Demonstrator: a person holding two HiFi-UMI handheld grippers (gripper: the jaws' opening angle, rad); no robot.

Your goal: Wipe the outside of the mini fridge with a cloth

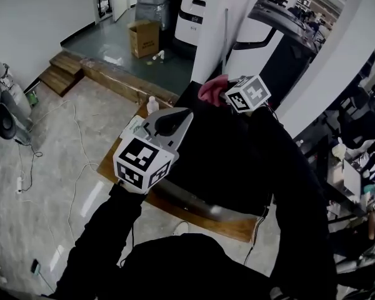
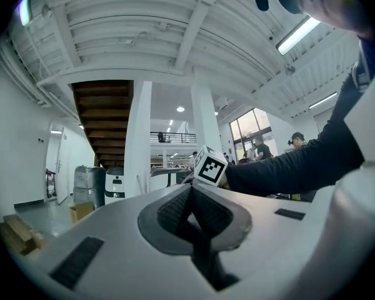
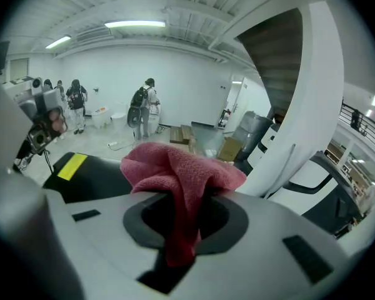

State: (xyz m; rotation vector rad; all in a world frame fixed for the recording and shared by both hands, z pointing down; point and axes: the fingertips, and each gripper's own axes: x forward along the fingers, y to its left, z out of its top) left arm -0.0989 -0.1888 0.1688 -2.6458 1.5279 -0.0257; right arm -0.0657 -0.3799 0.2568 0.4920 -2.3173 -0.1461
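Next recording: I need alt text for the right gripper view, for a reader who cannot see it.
The right gripper's tongs are shut on a crumpled pink-red terry cloth that bunches up above them. Behind it lies a glossy black surface with a yellow label; farther off, a white hall with standing people and a brown cardboard box.

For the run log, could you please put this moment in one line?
right tool: shut on pink cloth | left tool: shut, empty | mini fridge: under tools
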